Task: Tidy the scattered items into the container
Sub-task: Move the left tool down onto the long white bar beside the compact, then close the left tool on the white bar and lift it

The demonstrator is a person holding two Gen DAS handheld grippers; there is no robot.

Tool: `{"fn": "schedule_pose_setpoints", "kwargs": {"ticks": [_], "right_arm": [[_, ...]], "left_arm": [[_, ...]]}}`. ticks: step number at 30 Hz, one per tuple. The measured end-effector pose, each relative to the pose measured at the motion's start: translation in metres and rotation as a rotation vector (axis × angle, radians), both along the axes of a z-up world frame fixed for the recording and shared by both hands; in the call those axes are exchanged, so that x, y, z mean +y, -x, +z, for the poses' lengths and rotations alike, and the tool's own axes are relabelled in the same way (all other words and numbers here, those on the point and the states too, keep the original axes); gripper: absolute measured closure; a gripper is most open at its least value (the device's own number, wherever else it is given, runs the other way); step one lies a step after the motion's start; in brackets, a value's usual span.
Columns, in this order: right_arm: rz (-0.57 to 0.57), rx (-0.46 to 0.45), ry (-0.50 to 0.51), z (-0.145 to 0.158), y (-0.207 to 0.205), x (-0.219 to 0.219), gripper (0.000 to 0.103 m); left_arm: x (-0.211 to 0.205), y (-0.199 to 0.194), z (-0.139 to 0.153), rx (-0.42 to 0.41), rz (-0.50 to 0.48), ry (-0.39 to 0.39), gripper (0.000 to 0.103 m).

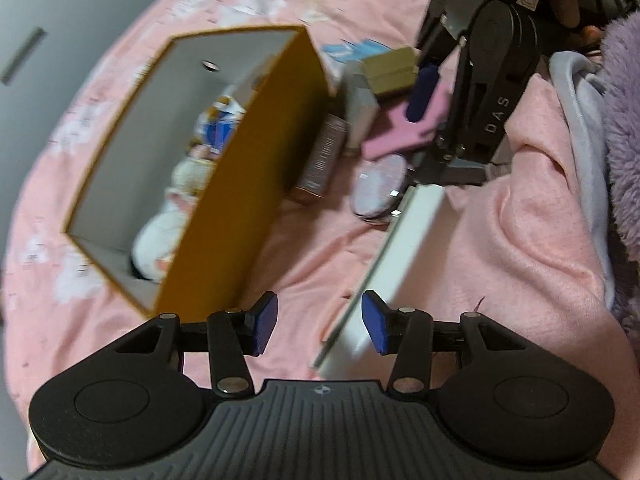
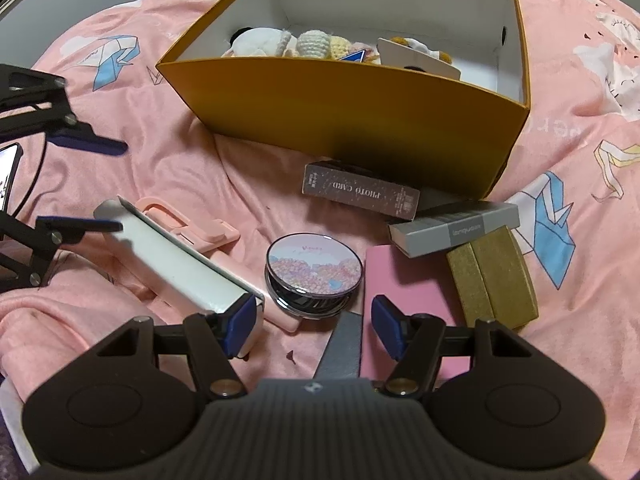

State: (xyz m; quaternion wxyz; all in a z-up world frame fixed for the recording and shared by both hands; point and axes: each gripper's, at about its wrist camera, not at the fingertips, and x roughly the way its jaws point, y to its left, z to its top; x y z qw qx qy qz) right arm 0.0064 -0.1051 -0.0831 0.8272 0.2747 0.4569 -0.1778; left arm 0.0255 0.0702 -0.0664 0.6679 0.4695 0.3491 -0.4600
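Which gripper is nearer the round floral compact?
Right. The right gripper hovers just short of the round floral compact, jaws open with the compact ahead between them. The left gripper is off to the side, at the far end of the long white box.

From my right wrist view, the orange box (image 2: 360,120) stands open-topped, its right half bare inside past the soft toys (image 2: 280,44). Its near wall is crowded by the photo card box (image 2: 360,196), grey box (image 2: 452,228), gold box (image 2: 492,276), round compact (image 2: 314,276) and long white box (image 2: 180,256). Bare pink bedding (image 2: 180,152) lies left.
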Motion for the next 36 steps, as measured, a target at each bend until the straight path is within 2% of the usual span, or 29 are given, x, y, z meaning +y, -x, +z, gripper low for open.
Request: {"fn": "schedule_pose_setpoints", "kwargs": {"ticks": [4, 13, 17, 21, 24, 26, 28, 31, 36], "right_arm": [[-0.012, -0.001, -0.009, 0.000, 0.000, 0.002, 0.036], [-0.044, -0.004, -0.023, -0.002, 0.003, 0.001, 0.036], [-0.058, -0.002, -0.031, -0.003, 0.003, 0.000, 0.036], [-0.065, -0.003, -0.038, -0.004, 0.004, -0.001, 0.036], [-0.073, -0.004, -0.047, -0.006, 0.004, -0.001, 0.036], [-0.076, -0.003, -0.054, -0.007, 0.004, -0.002, 0.036], [-0.076, -0.002, -0.057, -0.008, 0.004, -0.002, 0.037], [-0.075, 0.000, -0.051, -0.007, 0.004, -0.001, 0.037], [-0.074, 0.004, -0.047, -0.007, 0.004, -0.001, 0.037]], "left_arm": [[-0.008, -0.009, -0.009, 0.120, -0.061, -0.058, 0.050], [-0.025, -0.028, -0.027, 0.288, -0.145, -0.152, 0.049], [-0.031, -0.036, -0.035, 0.347, -0.157, -0.159, 0.050], [-0.034, -0.040, -0.038, 0.386, -0.169, -0.172, 0.049], [-0.037, -0.036, -0.038, 0.377, -0.169, -0.191, 0.051], [-0.038, -0.030, -0.034, 0.371, -0.189, -0.196, 0.061], [-0.038, -0.028, -0.030, 0.401, -0.210, -0.198, 0.068], [-0.041, -0.031, -0.033, 0.420, -0.203, -0.207, 0.067], [-0.050, -0.028, -0.048, 0.401, -0.151, -0.214, 0.066]]}}
